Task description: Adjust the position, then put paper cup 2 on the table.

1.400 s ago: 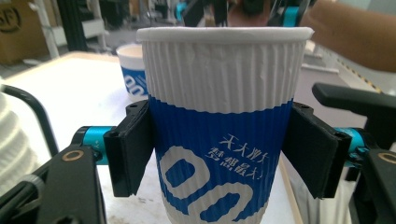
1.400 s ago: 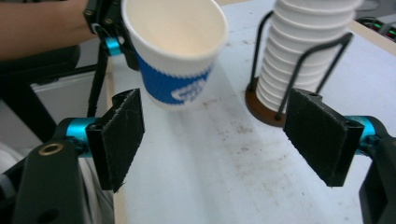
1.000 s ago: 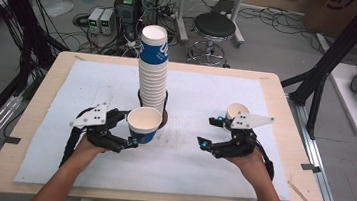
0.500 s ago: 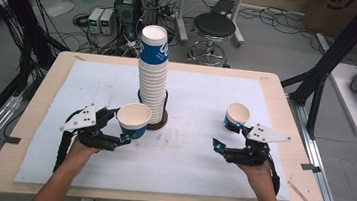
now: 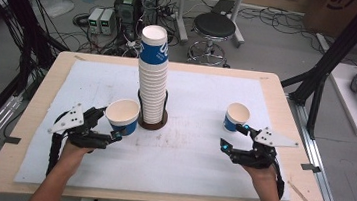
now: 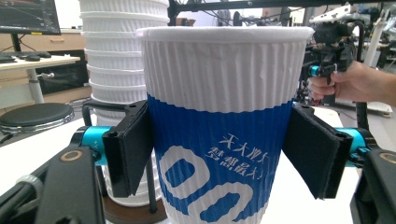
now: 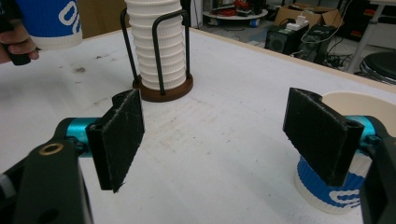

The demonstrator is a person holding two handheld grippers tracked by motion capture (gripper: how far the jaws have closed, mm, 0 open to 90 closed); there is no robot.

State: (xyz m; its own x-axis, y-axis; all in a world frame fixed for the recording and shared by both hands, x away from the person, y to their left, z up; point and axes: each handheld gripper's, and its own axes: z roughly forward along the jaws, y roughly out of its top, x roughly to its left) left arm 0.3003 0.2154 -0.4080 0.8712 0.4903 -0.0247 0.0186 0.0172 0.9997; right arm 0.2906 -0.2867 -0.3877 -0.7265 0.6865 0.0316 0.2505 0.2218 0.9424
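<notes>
Brightness: we see even, soft indoor light in all three views.
Shadows: we find only faint ones under the cup stack [image 5: 152, 77] on the white mat [image 5: 196, 147].
Glare: we note mild washout on the held cup [image 6: 224, 126], upper ribbing.
Focus: we see the background soften in both gripper views.
Distortion: we see table edges [image 5: 29, 115] splay in the high view.

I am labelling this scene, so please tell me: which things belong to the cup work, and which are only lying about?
Part of the job:
- cup between the left gripper's fingers
- second cup standing on the table by the open right gripper
- stack of cups
- cup holder
- white mat

Just lying about:
- stool
- electronics boxes on the floor
- cables
</notes>
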